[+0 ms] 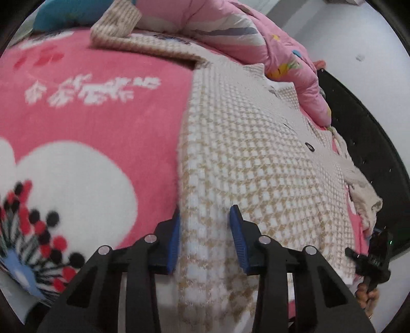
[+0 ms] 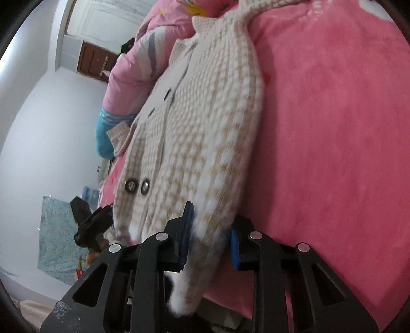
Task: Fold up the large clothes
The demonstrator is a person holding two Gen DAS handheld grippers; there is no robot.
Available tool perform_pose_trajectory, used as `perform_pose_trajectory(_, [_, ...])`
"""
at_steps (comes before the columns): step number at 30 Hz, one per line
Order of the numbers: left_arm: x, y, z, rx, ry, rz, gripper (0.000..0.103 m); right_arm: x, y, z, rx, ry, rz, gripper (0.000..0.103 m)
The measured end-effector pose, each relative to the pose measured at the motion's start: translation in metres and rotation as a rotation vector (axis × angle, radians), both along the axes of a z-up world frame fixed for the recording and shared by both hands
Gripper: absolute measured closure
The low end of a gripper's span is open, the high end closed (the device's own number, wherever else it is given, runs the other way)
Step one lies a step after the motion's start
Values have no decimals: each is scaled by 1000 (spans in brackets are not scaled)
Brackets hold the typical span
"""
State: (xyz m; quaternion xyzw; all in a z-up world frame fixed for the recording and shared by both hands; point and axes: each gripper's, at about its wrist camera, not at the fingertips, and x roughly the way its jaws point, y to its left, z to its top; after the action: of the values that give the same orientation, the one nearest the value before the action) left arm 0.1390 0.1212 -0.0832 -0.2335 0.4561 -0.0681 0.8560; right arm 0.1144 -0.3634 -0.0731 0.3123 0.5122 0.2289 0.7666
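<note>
Blanket, pink fleece with white heart and flower prints, spread across whole bed top, serving as work surface. Pink quilt bunched along far edge; blue pillow-like item in far corner, partly hidden. White walls around; dark bed frame along one side in left wrist view; brown door and patterned teal sheet against wall in right wrist view. No containers in view.

Cardigan, cream and tan houndstooth knit with dark buttons, lying flat on blanket, front up, one ribbed sleeve folded back toward far end. Near hem edge lifted slightly at both corners.

Left gripper: blue pads narrowed to a partial gap, hem corner of cardigan bunched between them, left pad at the garment's side edge where it meets blanket, right pad on top of knit. Fabric fills the gap, so pinching cardigan.

Right gripper: pads closer together, opposite hem corner squeezed between them, fabric tail hanging below the fingers. Pinching cardigan too.

Each gripper visible as small black shape at frame edge of the other's view, at opposite ends of the hem.
</note>
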Motion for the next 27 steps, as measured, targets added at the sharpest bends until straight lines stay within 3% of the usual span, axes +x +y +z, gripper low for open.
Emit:
perform_pose_trajectory(1, [4, -1, -1, -3, 13, 15, 67, 5, 2, -1, 7, -5, -6, 80])
perform_pose_trajectory(3, [13, -4, 1, 0, 13, 47, 69, 13, 6, -4, -17, -23, -10, 92])
perform_pose_trajectory(5, [19, -9, 5, 65, 1, 69, 80, 17, 10, -2, -46, -36, -19, 96])
perform_pose_trajectory(6, [18, -14, 11, 107, -5, 74, 91, 15, 11, 7, -60, -57, -21, 97])
perform_pose_trajectory(10, [-3, -24, 53, 213, -101, 65, 95, 0, -7, 62, -49, -194, -32, 99])
perform_pose_trajectory(13, [-23, -31, 89, 203, -159, 35, 95, -11, -28, 108, -49, -282, -39, 99])
perform_pose_trajectory(16, [-47, -45, 106, 223, -183, 2, 96, -29, -47, 129, -48, -310, -51, 99])
perform_pose_trajectory(21, [-105, -52, 105, 186, -127, -26, 96, -75, -70, 124, -41, -258, -53, 99])
perform_pose_trajectory(24, [-124, -51, 88, 169, -79, -21, 95, -93, -68, 95, -82, -180, -65, 98])
perform_pose_trajectory(27, [-123, -50, 51, 176, 2, -22, 94, -87, -60, 53, -149, -50, -84, 93])
